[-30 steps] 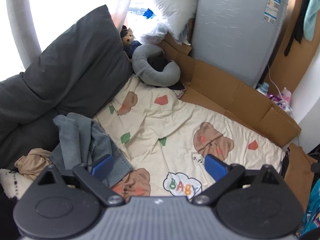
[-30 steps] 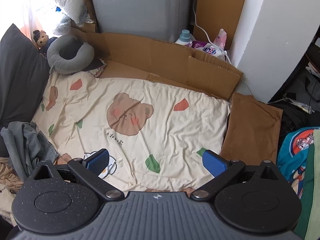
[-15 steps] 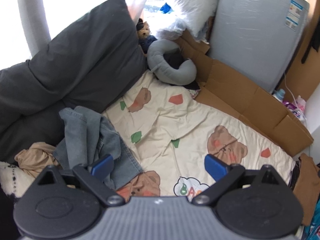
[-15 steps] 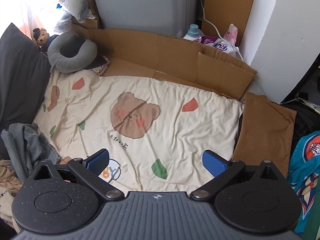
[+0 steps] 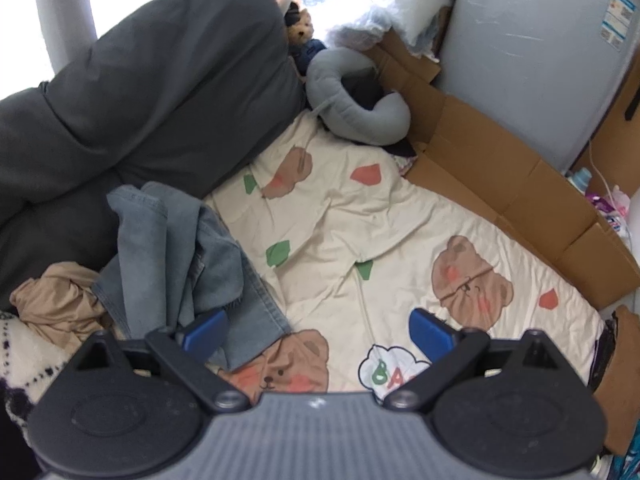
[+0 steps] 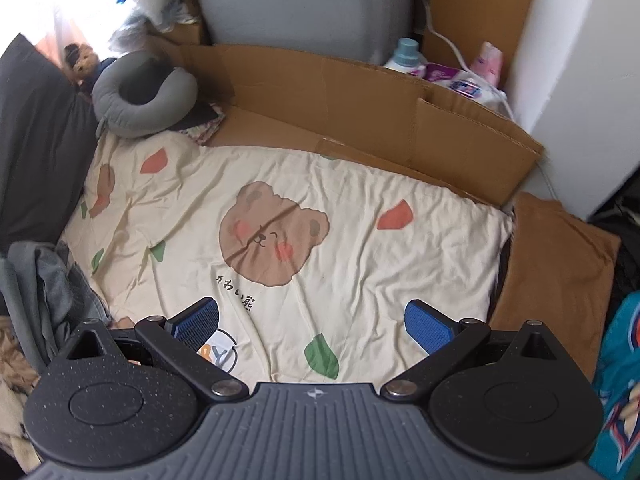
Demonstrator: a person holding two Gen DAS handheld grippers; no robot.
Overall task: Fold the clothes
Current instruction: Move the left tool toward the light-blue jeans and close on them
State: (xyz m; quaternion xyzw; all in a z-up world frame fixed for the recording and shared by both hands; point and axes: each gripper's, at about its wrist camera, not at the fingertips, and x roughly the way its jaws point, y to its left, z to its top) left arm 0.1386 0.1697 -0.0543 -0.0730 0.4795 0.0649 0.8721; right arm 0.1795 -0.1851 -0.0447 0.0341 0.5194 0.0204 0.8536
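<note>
Nearest in the left wrist view, the left gripper [image 5: 318, 332] is seen with its jaws spread wide and nothing held between them. Its left blue pad [image 5: 204, 330] is positioned over the near hem of the blue denim garment [image 5: 180, 256]; contact cannot be judged. The garment is heaped in a crumpled pile at the left edge of the cream bear-print sheet [image 5: 360, 220], partly on the sheet and partly against the dark grey duvet [image 5: 140, 92]. Just left of the denim, a tan garment [image 5: 56, 300] is bunched, and a white knit with dark dots [image 5: 24, 360] is seen at the near left corner.

In the right wrist view, the right gripper [image 6: 314, 326] is likewise shown with its jaws spread apart and empty, held above the near part of the sheet [image 6: 360, 264], whose middle is bare and only lightly wrinkled. The denim garment [image 6: 44, 280] is seen at the left edge there. A brown cushion [image 6: 560, 264] is laid beside the sheet's right edge, and teal printed fabric [image 6: 620, 380] is visible at the near right.

Further off, the sheet is bordered by flattened cardboard [image 6: 360, 100]. A grey neck pillow [image 5: 352, 100] is placed at the far left corner, with a small teddy bear [image 5: 302, 30] behind it. A grey appliance [image 5: 532, 52] is stood at the far side, and bottles [image 6: 404, 54] are grouped to its right.
</note>
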